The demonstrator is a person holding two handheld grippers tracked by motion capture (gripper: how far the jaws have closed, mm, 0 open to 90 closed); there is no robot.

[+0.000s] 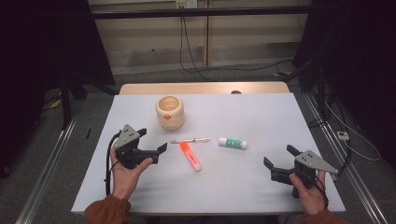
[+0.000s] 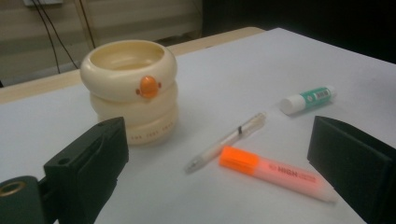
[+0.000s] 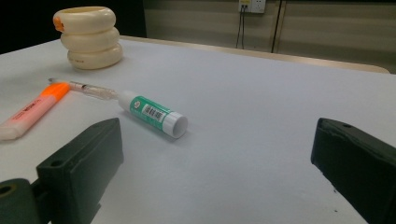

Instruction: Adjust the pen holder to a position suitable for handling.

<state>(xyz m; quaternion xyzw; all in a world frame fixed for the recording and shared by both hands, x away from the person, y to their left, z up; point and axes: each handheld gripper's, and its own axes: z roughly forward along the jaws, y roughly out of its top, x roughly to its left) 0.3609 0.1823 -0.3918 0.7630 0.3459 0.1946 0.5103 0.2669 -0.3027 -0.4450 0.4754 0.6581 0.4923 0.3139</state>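
A: High view, left to right: left gripper [image 1: 152, 141] jaws apart, empty; cream holder [image 1: 169, 112] upright; pen [image 1: 190, 140], orange highlighter [image 1: 191, 156], glue stick [image 1: 232, 143] lying loose; right gripper [image 1: 278, 160] apart, empty.

B: Nothing stowed yet, I judge. White tabletop [image 1: 243, 186]; dim room, cables behind.

Grey floor [image 1: 233, 74], beige wall [image 1: 149, 35]
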